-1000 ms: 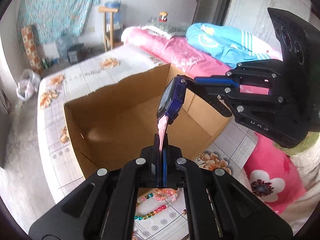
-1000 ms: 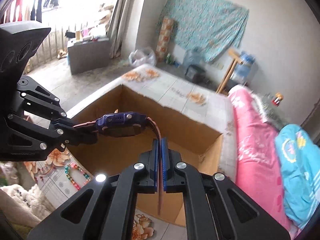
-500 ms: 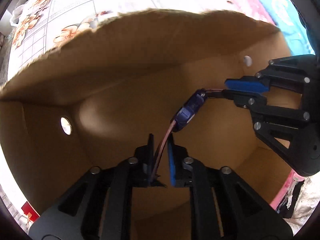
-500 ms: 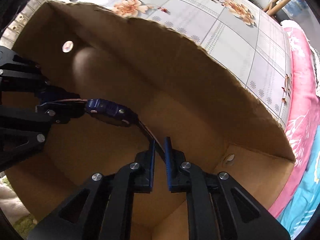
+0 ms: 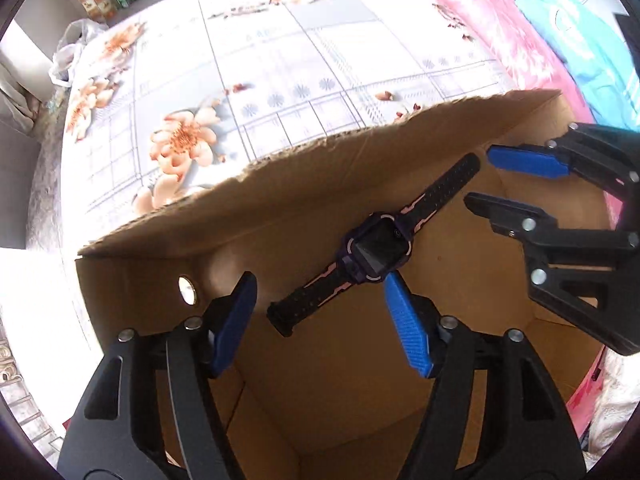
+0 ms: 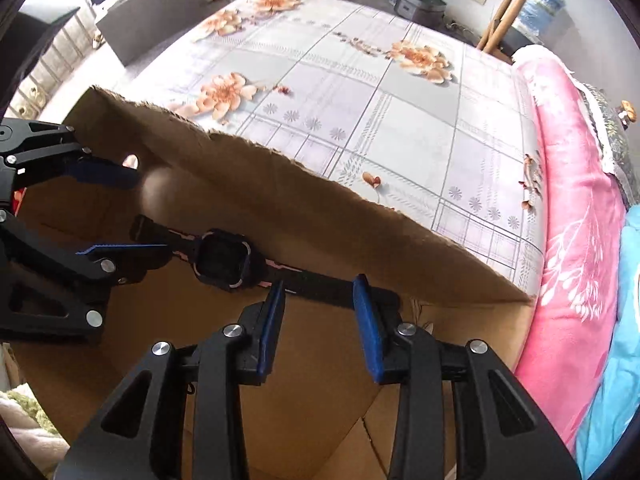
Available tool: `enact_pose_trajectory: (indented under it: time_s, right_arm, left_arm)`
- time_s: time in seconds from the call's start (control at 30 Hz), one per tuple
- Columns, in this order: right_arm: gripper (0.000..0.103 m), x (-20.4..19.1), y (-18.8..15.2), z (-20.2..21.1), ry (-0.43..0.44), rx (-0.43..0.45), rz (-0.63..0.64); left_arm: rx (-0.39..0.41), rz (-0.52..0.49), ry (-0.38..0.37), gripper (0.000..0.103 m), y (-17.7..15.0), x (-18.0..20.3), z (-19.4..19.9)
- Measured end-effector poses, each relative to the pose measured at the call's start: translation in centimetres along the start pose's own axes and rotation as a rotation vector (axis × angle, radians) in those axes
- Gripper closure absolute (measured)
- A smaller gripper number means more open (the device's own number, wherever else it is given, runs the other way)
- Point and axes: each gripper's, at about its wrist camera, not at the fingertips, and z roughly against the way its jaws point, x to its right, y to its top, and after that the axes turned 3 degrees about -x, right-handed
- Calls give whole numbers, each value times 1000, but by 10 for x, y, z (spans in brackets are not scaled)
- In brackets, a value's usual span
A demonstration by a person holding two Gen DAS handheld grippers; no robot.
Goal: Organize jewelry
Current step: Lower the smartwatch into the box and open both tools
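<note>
A dark purple smartwatch (image 5: 378,250) with a black and pink strap lies stretched out inside the open cardboard box (image 5: 360,136), near its far wall. My left gripper (image 5: 320,308) points down into the box with its jaws opening. One strap end sits between its blue pads (image 5: 234,320) without touching them. From the right, my right gripper (image 5: 492,180) hovers by the other strap end. In the right wrist view the watch (image 6: 222,258) shows its face. My right gripper (image 6: 320,304) has jaws opening, and the strap passes between the pads untouched. My left gripper (image 6: 132,212) stands wide at the left.
The box (image 6: 280,156) stands on a bed with a flowered white sheet (image 5: 280,52). A pink quilt (image 6: 572,220) and blue cloth (image 5: 580,40) lie along the right. A round hole (image 5: 187,290) pierces the box's left wall. The torn rim stands high around both grippers.
Both grippers have sunk from above the box down into it and tilted downward. Each was shut on a strap end; both have spread, and the watch now lies loose.
</note>
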Motion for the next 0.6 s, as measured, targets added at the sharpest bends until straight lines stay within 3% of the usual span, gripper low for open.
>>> enact_pose_trajectory:
  time_s: [0.1, 0.33, 0.47, 0.6]
  right_arm:
    - [47, -5, -18, 30, -37, 145, -64]
    - [20, -18, -58, 91, -84, 443, -241]
    - [12, -26, -66, 107, -83, 520, -317]
    - [7, -39, -96, 125, -131, 569, -358]
  left_arm:
    - [77, -21, 0, 35, -11, 3, 22]
    - [328, -15, 11, 22, -59, -7, 88]
    - [472, 41, 18, 18, -90, -6, 120]
    - [522, 88, 28, 17, -114, -10, 123]
